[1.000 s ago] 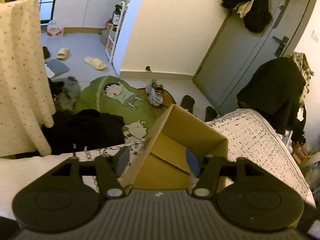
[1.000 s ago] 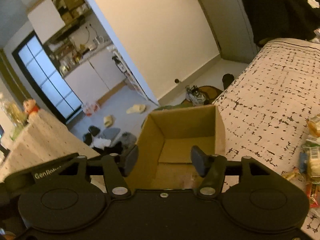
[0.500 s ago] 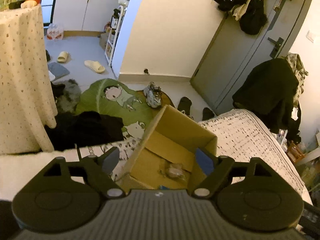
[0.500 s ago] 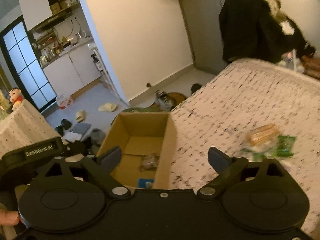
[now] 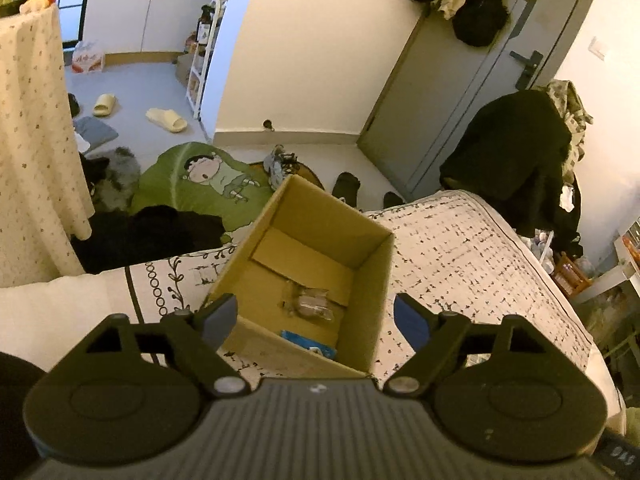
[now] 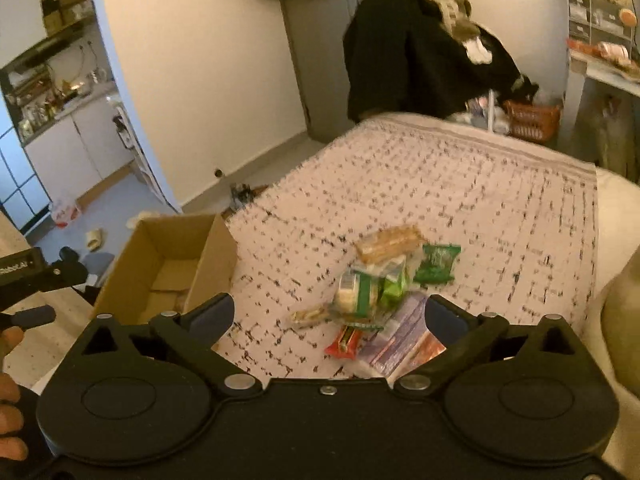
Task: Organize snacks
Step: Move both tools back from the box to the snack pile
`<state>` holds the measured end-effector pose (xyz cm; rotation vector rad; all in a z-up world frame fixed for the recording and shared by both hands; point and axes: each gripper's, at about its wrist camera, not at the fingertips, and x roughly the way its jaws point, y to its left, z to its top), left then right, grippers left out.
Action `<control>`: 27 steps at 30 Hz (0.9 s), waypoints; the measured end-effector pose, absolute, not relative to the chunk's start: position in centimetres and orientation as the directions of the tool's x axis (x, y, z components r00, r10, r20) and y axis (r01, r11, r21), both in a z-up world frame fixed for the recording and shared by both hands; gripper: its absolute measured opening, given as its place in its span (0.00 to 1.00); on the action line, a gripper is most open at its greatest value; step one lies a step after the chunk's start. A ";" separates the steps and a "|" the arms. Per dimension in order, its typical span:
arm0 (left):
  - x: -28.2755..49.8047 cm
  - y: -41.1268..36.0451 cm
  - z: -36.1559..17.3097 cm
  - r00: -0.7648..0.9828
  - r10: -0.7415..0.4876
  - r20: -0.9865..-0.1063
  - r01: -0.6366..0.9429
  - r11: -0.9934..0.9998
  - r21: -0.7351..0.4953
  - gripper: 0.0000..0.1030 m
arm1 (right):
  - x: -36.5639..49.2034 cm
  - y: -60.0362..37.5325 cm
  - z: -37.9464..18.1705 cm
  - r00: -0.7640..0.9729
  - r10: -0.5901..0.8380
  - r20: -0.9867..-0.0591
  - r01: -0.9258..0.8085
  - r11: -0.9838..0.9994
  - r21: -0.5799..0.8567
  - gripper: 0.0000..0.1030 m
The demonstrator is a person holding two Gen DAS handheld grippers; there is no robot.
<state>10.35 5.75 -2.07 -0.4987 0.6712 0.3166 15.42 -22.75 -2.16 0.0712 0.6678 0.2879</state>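
An open cardboard box [image 5: 372, 272] stands on the bed near its foot corner; it also shows in the right wrist view [image 6: 212, 256]. Inside lie a clear-wrapped snack [image 5: 310, 304] and a blue packet [image 5: 306, 342]. My left gripper [image 5: 316, 320] is open and empty, just above the box's near edge. My right gripper [image 6: 328, 316] is open and empty, over a pile of snacks [image 6: 376, 292] on the bedspread: a green packet [image 6: 436, 264], a wrapped biscuit pack [image 6: 388, 242], a red bar [image 6: 344, 342] and a purple pack [image 6: 404, 340].
The patterned bedspread [image 6: 460, 184] covers the bed. A chair draped in dark clothes [image 6: 412, 52] stands beyond the bed's far end. The other hand-held gripper [image 6: 36, 272] shows at the left of the right wrist view. Clothes and slippers litter the floor [image 5: 168, 120].
Both grippers opened and pulled back from the box. The right gripper swung right, from the box to the snack pile. Snacks now show inside the box.
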 end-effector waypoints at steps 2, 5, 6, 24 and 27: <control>10.2 5.3 -1.8 0.758 0.107 -0.643 -0.411 0.844 -0.344 0.88 | 15.6 -22.9 -2.5 0.748 0.268 -0.608 -0.247 0.962 0.119 1.00; 10.1 4.3 -1.6 0.768 0.108 -0.631 -0.390 0.861 -0.326 0.93 | 15.5 -23.3 -2.8 0.746 0.253 -0.617 -0.240 0.965 0.105 1.00; 10.1 3.9 -1.5 0.772 0.106 -0.626 -0.381 0.866 -0.323 0.95 | 15.4 -23.5 -2.8 0.743 0.257 -0.617 -0.244 0.964 0.108 1.00; 11.5 0.0 -3.0 0.785 0.069 -0.616 -0.292 0.918 -0.269 1.00 | 15.9 -28.2 -3.4 0.730 0.218 -0.648 -0.145 0.976 0.165 1.00; 12.1 -1.0 -3.5 0.764 0.033 -0.645 -0.255 0.933 -0.255 1.00 | 16.4 -28.7 -3.7 0.719 0.229 -0.656 -0.139 0.973 0.187 1.00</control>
